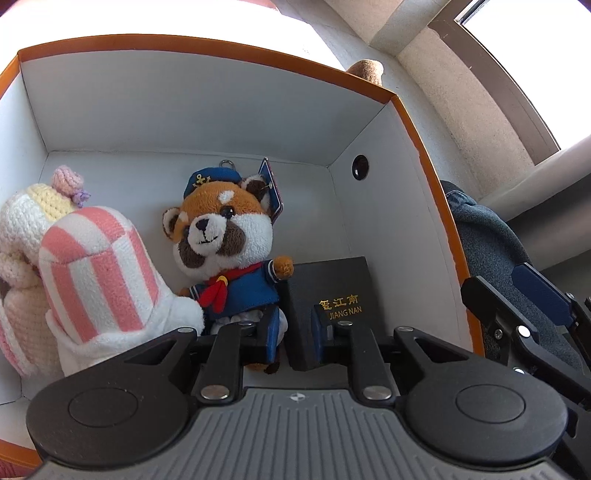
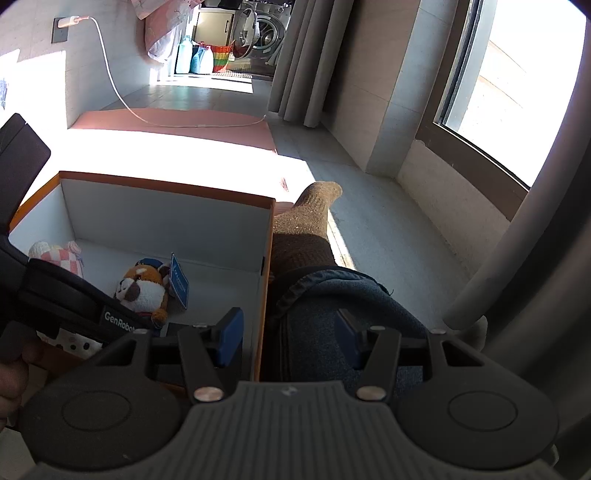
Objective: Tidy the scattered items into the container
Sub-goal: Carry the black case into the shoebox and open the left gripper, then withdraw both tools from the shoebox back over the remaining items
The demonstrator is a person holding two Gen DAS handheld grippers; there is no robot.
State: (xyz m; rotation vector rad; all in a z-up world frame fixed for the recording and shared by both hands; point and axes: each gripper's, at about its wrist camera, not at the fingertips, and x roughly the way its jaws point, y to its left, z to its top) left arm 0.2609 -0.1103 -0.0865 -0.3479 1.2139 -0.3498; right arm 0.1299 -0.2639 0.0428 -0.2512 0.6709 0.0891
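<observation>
Left gripper (image 1: 295, 332) angled steeply downward, jaws a narrow gap apart, blue pads (image 1: 272, 338) facing each other, right gripper (image 2: 290, 339) tilted less steeply, jaws about half spread with nothing gripped, left hand (image 2: 11, 384) wrapped round its gripper's handle

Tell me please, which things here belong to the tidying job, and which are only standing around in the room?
Part of the job:
- orange-rimmed box
- red panda plush in sailor suit
- pink striped plush
- crocheted toy
- black Jiang Nan case
- left gripper
- right gripper

Only lying about:
- white charging cable
- washing machine
- detergent bottles
- grey curtain
</observation>
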